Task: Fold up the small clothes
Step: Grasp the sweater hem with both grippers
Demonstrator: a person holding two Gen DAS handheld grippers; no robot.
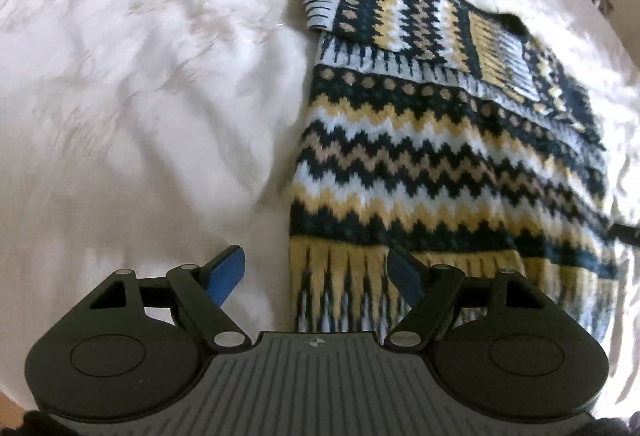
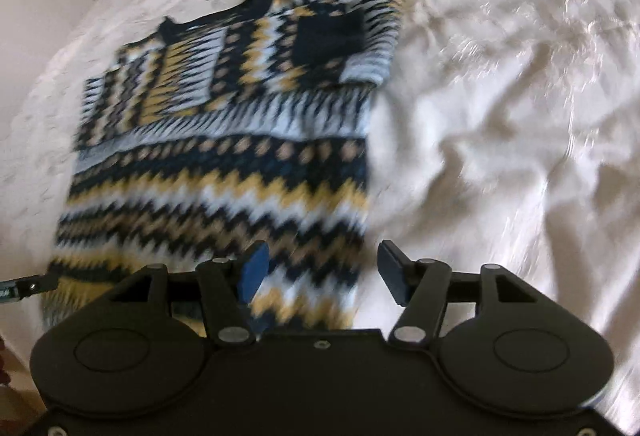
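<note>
A: Knit sweater point(image 1: 440, 140) flat on the white bedsheet point(image 1: 140, 96), sleeves already folded in across the chest. Left gripper point(image 1: 316, 272) over the hem's left corner, fingers wide, holding nothing.

B: Right gripper point(image 2: 320, 272) same at the other corner, wide, empty. Looks like the bottom-up fold's next: pinch both hem corners & lift together.

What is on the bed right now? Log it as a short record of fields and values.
surface: white bedsheet, wrinkled
garment: patterned knit sweater, lying flat, sleeves folded in over the body
hem: fringed edge nearest both grippers
left gripper: jaws open, at the hem's left corner, holding nothing
right gripper: jaws open, at the hem's right corner, holding nothing
</note>
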